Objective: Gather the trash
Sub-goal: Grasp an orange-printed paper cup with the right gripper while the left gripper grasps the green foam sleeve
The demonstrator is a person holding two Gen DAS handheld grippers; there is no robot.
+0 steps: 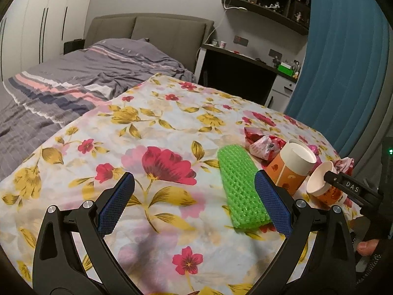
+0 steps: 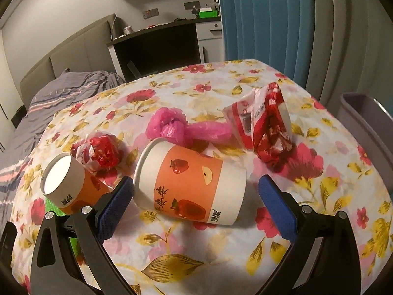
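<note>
trash lies on the flowered cloth (image 2: 221, 245): a paper cup (image 2: 190, 184) with an orange band on its side, a second cup (image 2: 65, 184) left of it, a knotted pink bag (image 2: 172, 125) and crinkled red wrappers (image 2: 265, 125) behind it. right gripper (image 2: 194, 198) spreads wide around that cup, not touching. left gripper (image 1: 194, 200) gapes beside a knobbly green pad (image 1: 239, 186).
</note>
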